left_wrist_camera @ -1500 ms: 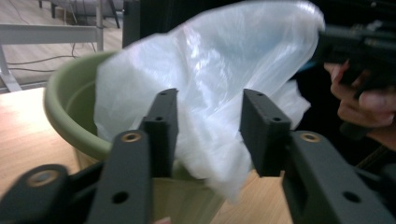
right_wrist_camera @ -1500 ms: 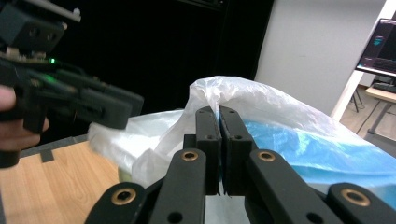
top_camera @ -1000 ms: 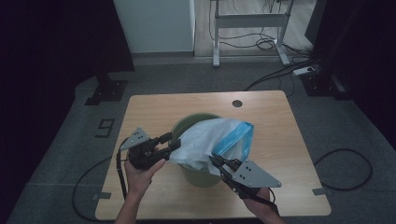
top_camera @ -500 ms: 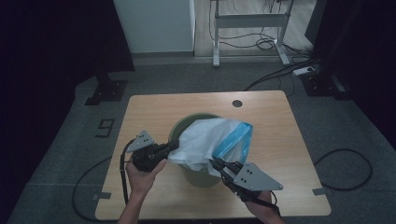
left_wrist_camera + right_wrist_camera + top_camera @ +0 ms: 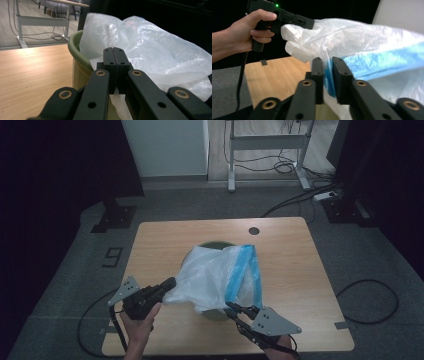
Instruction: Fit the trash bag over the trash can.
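Rightward, bag [image 5: 215, 272] edge beyond bin [image 5: 212, 312] rim.

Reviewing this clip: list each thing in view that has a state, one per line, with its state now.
Left gripper: shut on the bag's edge.
Right gripper: jaws parted, just opening, blue strip between them.
Plastic bag: draped over the bin, stretched leftward.
Green bin: upright on the table.
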### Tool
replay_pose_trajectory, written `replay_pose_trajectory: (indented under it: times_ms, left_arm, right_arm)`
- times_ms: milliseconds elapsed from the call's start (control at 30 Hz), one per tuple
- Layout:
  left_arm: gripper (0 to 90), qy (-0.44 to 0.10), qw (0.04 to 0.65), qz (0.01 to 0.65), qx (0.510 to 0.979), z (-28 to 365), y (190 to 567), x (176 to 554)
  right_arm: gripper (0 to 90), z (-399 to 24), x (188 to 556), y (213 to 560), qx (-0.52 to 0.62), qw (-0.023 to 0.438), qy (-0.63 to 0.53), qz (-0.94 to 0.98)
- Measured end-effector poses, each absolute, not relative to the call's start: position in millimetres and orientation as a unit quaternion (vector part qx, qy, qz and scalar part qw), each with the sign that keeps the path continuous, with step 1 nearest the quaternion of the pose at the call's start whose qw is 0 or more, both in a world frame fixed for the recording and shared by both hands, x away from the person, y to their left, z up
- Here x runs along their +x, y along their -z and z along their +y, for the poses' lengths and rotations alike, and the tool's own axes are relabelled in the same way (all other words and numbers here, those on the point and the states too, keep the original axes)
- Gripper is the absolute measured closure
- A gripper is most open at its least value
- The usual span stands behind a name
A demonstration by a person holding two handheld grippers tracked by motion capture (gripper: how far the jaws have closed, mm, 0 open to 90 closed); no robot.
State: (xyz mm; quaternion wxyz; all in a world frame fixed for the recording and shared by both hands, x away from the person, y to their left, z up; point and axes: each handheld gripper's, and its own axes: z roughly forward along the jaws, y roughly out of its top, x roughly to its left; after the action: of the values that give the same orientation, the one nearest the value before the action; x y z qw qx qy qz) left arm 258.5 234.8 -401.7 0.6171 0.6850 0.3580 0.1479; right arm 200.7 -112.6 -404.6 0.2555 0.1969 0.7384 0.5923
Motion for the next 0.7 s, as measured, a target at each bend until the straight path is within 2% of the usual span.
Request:
replay_pose_trajectory:
  times_ms: [100, 200, 467, 700]
  left_arm:
    - [89.6, -0.145, 0.618, 0.362, 0.683, 238.9, 406.5, 257.6]
    - [89.6, -0.143, 0.616, 0.365, 0.683, 240.3, 411.0, 258.0]
    - [89.5, -0.142, 0.613, 0.371, 0.683, 240.4, 418.7, 260.0]
    - [89.5, -0.138, 0.612, 0.372, 0.684, 239.4, 421.5, 262.0]
  right_arm:
    - [61.8, -120.3, 199.4, 403.8, 0.211, 0.244, -0.606, 0.727]
    - [57.5, -131.6, 199.4, 398.9, 0.228, 0.240, -0.622, 0.710]
    - [55.2, -155.4, 221.7, 383.0, 0.273, 0.249, -0.624, 0.688]
    - [53.6, -151.6, 251.0, 377.0, 0.300, 0.253, -0.599, 0.698]
